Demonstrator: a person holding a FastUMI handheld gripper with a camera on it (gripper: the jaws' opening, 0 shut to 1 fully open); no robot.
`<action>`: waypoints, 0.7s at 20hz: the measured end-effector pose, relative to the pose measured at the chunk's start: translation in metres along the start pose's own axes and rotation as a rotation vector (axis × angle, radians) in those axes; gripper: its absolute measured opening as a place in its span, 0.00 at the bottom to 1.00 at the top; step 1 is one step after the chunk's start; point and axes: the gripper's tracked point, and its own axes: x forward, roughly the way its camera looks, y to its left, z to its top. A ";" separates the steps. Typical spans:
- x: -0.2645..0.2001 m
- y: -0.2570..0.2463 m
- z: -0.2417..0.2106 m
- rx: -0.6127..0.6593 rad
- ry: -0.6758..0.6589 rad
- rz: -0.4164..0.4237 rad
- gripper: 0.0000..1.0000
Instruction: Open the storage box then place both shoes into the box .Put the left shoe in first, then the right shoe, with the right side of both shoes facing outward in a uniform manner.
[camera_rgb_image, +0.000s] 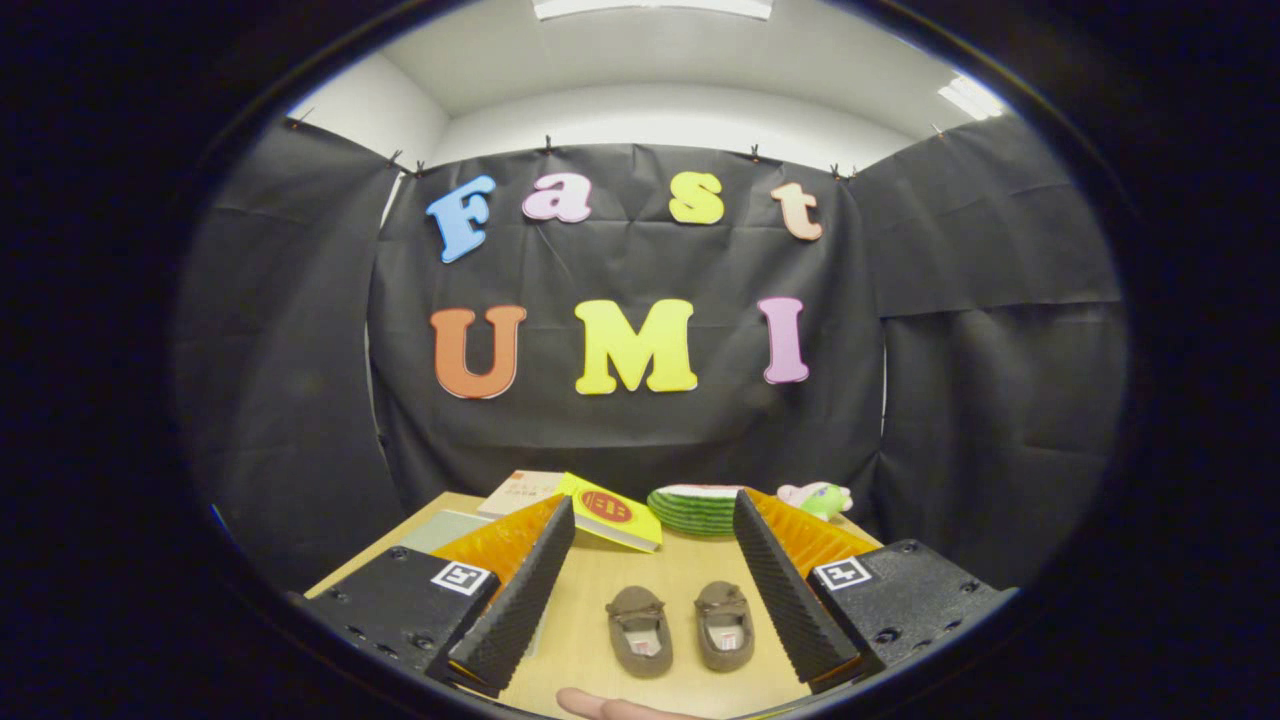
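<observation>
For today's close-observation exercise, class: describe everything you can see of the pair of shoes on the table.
The pair of shoes is two small brown slip-ons that look like suede, each with a strap or bow across the top and a light insole bearing a label. They stand upright, side by side and slightly apart, on the pale wooden table, toes pointing away. They lie between the fingers of the open claw, which does not touch them.

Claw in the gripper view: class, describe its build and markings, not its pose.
The claw has two wedge-shaped fingers with ribbed inner faces. Each sits on a black block fixed with screws and bearing a square black-and-white tag. No cables visible.
</observation>
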 end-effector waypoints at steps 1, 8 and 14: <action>0.007 0.001 -0.006 0.006 0.014 0.006 1.00; 0.063 0.029 -0.058 0.110 0.213 0.183 1.00; 0.096 0.058 -0.087 0.241 0.361 0.377 1.00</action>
